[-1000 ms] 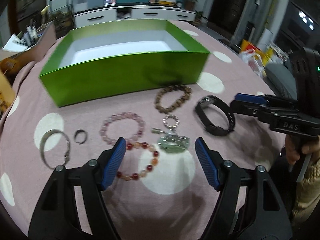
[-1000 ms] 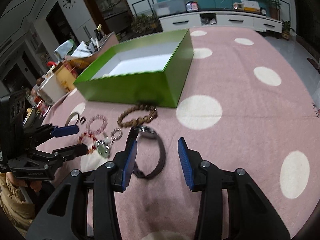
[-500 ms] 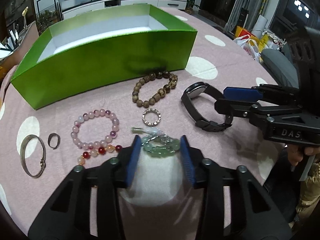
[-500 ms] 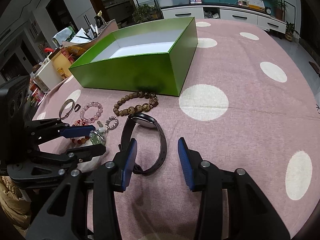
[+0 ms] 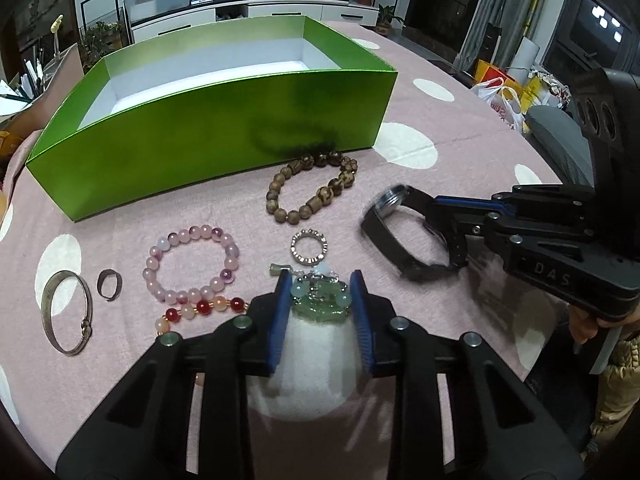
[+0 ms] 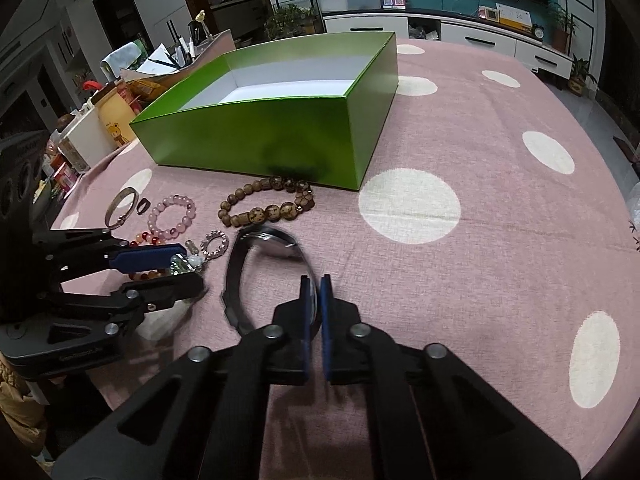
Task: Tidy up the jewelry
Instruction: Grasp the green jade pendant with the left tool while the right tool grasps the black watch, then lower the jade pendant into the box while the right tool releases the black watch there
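Note:
An open green box with a white inside stands on the pink dotted cloth; it also shows in the right wrist view. My left gripper is shut on a green jade pendant. My right gripper is shut on the strap of a black watch, seen blurred in the left wrist view. On the cloth lie a brown bead bracelet, a pink bead bracelet, a red and orange bead bracelet, a sparkly ring, a dark ring and a silver bangle.
The round table's edge curves at the right, with bags and a chair beyond. Cluttered boxes and a cup stand off the table's left side. A white TV cabinet runs along the back wall.
My left gripper closed from wide open onto the jade pendant. My right gripper closed on the watch strap, and the watch has shifted and blurs.

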`<state>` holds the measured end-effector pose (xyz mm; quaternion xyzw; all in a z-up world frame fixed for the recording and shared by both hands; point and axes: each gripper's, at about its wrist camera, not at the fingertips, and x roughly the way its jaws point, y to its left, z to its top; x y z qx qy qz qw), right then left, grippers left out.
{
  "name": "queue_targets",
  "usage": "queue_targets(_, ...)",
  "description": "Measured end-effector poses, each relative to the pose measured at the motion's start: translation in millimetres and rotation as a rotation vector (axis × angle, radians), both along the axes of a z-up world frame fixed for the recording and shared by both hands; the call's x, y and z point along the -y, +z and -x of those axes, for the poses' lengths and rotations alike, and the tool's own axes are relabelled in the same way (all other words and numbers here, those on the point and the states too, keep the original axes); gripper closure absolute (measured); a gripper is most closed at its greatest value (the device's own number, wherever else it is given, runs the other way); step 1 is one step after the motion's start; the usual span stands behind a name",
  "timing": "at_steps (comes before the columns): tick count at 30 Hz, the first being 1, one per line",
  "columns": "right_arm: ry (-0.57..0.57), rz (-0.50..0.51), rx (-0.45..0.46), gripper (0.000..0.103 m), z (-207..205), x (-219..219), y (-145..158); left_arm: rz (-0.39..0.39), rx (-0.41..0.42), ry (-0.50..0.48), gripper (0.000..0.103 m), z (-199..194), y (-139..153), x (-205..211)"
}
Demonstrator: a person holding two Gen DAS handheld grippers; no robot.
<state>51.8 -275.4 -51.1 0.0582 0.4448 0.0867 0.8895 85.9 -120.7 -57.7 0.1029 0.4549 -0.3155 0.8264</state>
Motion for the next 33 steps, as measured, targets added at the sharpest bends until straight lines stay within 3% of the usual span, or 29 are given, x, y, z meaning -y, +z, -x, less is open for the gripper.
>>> queue_targets(11,-0.05,-0.017,0.111,0.1,9,11,23,0.093,0.012,0.057,0.074,-6,19,-20)
queue_targets(19,-0.061,-0.072,0.229,0.1,6,12,60,0.189,0.099,0.119,0.074,-21,63,-34)
queue_targets(26,-0.071,-0.079,0.331,0.1,-20,9,98,0.252,0.194,0.167,0.074,-42,105,-40)
queue_targets(33,-0.065,-0.076,0.359,0.1,-51,1,111,0.274,0.235,0.223,0.074,-74,124,-42)
